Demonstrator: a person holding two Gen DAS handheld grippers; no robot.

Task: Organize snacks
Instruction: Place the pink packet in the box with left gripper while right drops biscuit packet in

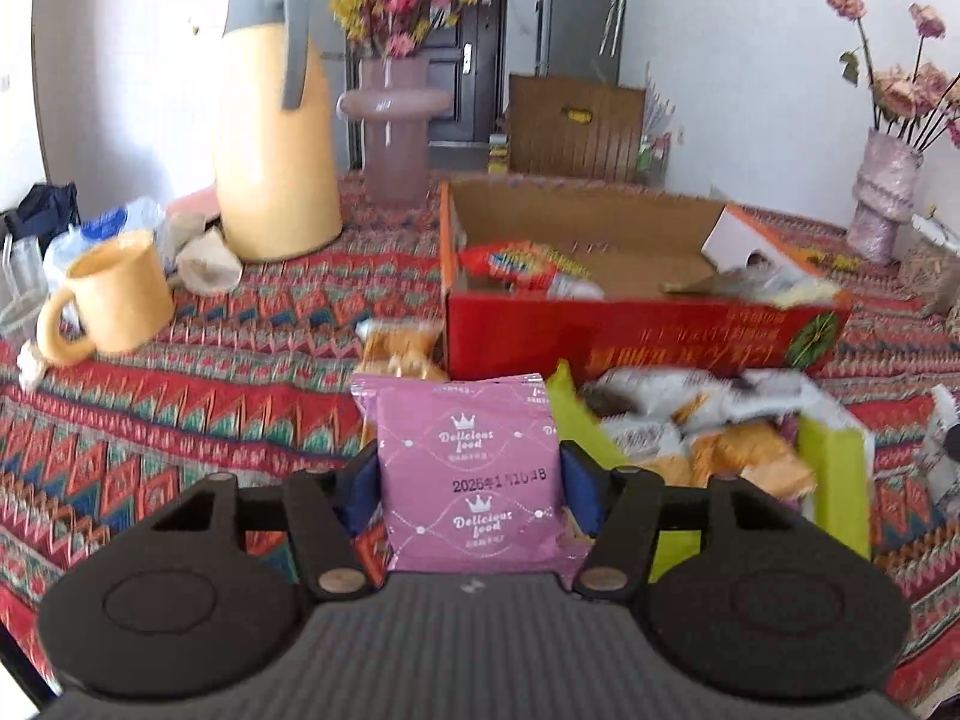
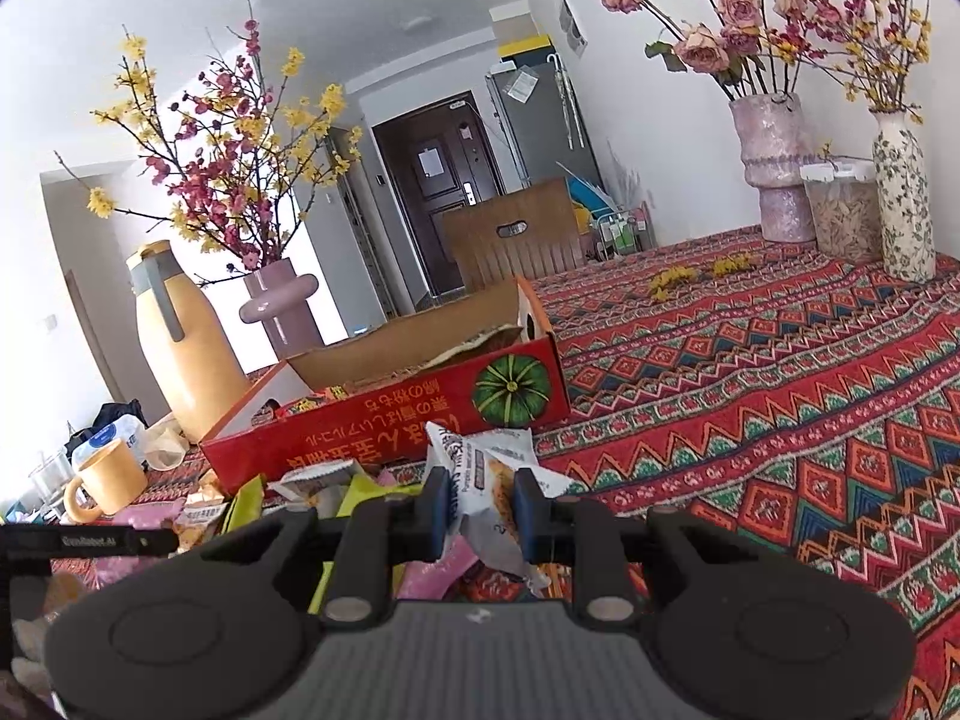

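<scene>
My left gripper [image 1: 471,480] is shut on a pink snack packet [image 1: 474,468] printed "Delicious food", held upright above the patterned cloth. Behind it lies a pile of loose snack packets [image 1: 708,438] around a lime-green bag [image 1: 834,480]. Beyond stands the red cardboard box [image 1: 648,336], open, with a red-wrapped snack [image 1: 522,264] and other packets inside. In the right wrist view my right gripper [image 2: 480,510] is shut on a white snack packet [image 2: 492,480], in front of the same red box [image 2: 390,426]. More packets [image 2: 324,480] lie to its left.
A tall yellow thermos [image 1: 276,138] and a yellow mug [image 1: 114,294] stand at the left, with a pink vase [image 1: 393,120] of flowers behind. Vases [image 2: 774,168] and a clear lidded jar [image 2: 840,210] stand at the far right on the patterned tablecloth [image 2: 780,390]. A wooden chair [image 1: 576,126] is beyond the table.
</scene>
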